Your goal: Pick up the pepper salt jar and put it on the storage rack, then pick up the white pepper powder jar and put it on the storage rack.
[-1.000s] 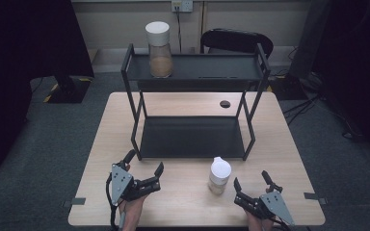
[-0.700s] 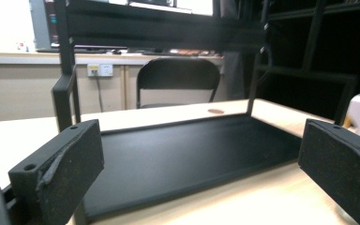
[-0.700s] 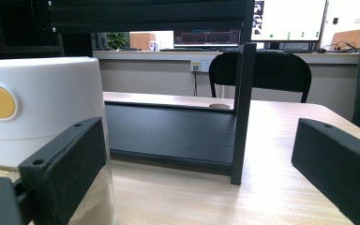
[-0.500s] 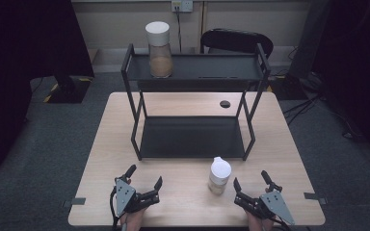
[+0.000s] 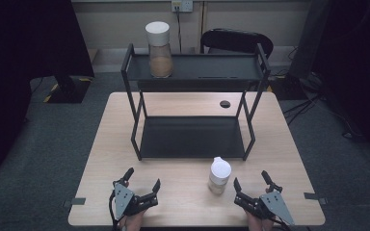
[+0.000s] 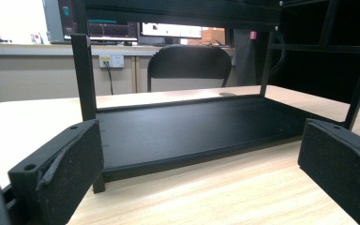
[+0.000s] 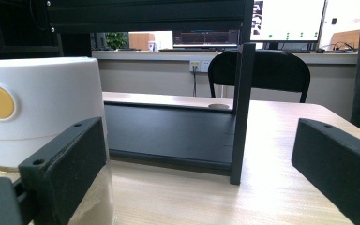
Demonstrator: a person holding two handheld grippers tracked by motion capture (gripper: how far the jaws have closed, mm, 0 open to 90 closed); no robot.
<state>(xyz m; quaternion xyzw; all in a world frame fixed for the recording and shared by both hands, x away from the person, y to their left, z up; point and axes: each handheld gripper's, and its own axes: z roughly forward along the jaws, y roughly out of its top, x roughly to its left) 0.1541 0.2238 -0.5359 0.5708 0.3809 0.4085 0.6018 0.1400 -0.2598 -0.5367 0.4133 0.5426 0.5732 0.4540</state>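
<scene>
**Jar by the right gripper, both grippers spread and empty**

The jar [image 5: 219, 175], white-capped, stood on the table [image 5: 183, 192] just to the left of the right gripper [image 5: 253, 188], level with its fingertips and outside the gap between them. In the right gripper view it sat beside and partly behind the left jaw, not between the two. That gripper's jaws were spread wide with nothing in them. The left gripper [image 5: 142, 180] was likewise spread and empty, facing the rack [image 5: 192, 139] with bare table ahead of its fingers.

Risk, as a judgement: the jar looked tall and narrow, and it stood close to the right gripper's outer side. A sideways swing or a forward push there could have knocked it over or slid it into the rack's front post. A high grasp on the cap might have tipped it.

Count: two jars, the second [image 5: 159, 49] on the rack's top shelf; one rack with two shelves; two grippers; one chair [image 5: 236, 41] beyond the table.
</scene>
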